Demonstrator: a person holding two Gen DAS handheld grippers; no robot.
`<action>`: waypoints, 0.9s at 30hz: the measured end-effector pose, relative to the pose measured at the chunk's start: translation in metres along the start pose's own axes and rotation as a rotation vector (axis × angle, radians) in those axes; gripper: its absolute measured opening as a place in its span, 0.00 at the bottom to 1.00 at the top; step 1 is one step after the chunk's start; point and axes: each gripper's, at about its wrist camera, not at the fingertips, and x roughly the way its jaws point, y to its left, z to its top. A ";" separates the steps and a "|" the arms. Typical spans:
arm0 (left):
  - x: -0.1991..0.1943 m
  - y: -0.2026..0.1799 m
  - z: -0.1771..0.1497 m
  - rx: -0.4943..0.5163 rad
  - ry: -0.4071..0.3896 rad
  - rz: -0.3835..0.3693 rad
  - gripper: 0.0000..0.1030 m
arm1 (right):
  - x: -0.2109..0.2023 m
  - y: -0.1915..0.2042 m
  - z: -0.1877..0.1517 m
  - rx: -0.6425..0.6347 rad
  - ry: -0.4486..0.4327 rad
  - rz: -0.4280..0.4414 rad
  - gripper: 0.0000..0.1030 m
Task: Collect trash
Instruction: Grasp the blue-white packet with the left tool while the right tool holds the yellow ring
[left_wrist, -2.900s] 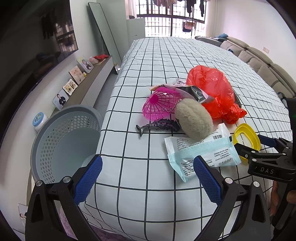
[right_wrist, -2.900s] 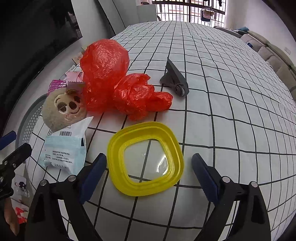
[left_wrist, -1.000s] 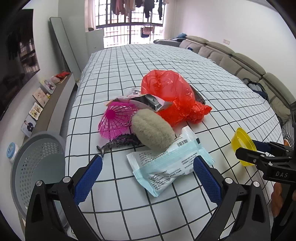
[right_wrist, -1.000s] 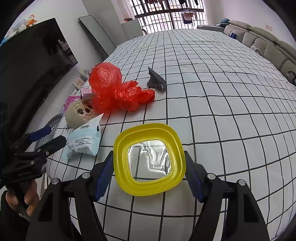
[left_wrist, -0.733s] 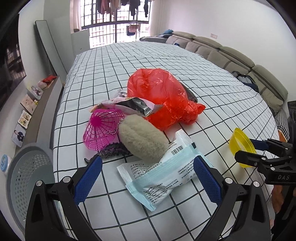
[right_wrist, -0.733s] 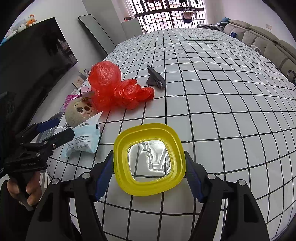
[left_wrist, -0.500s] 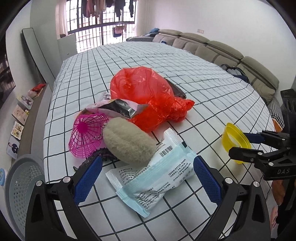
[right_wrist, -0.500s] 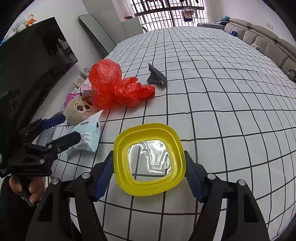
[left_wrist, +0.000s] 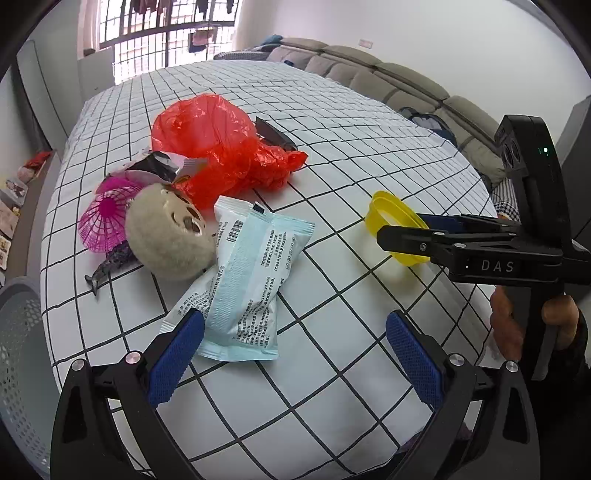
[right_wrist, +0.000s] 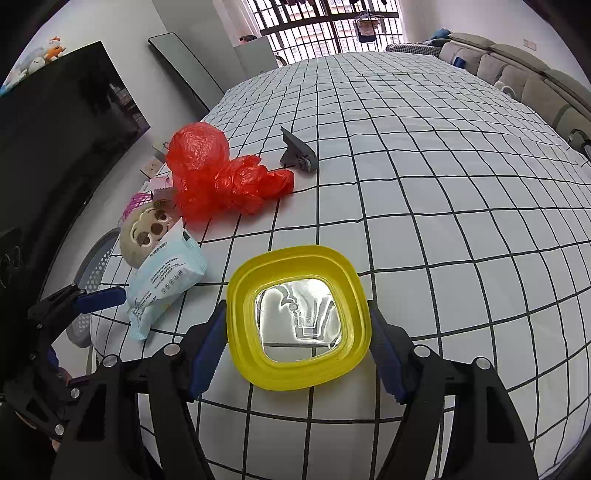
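Observation:
My right gripper (right_wrist: 297, 349) is shut on a yellow square lid (right_wrist: 295, 254) with a clear middle, held just above the checked bedsheet (right_wrist: 424, 184). From the left wrist view the lid (left_wrist: 391, 210) shows edge-on at the right. My left gripper (left_wrist: 295, 358) is open and low over the sheet. A pale blue wipes packet (left_wrist: 247, 280) lies just ahead, its near end beside the left finger. Behind it sit a beige round plush (left_wrist: 166, 236), a pink mesh cup (left_wrist: 103, 218), a foil wrapper (left_wrist: 159, 166) and a red plastic bag (left_wrist: 214, 147).
A grey perforated basket (left_wrist: 18, 350) stands on the floor off the bed's left edge. A dark hair clip (left_wrist: 110, 262) lies by the plush. A dark grey wedge (right_wrist: 299, 151) rests beyond the red bag. A sofa (left_wrist: 406, 85) runs along the far right.
The left gripper has swung round and dropped closer to the wipes packet, and the basket has slid towards the left edge of its view. The right gripper holds the yellow lid still.

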 end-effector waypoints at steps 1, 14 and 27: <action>0.000 -0.001 0.002 -0.009 -0.001 0.026 0.94 | -0.001 0.000 0.000 0.001 -0.003 0.001 0.67; 0.032 0.003 0.014 -0.106 0.081 0.190 0.91 | -0.008 -0.007 -0.004 0.015 -0.030 0.017 0.67; 0.028 0.000 0.009 -0.160 0.084 0.170 0.56 | -0.006 -0.007 -0.009 0.014 -0.023 0.033 0.67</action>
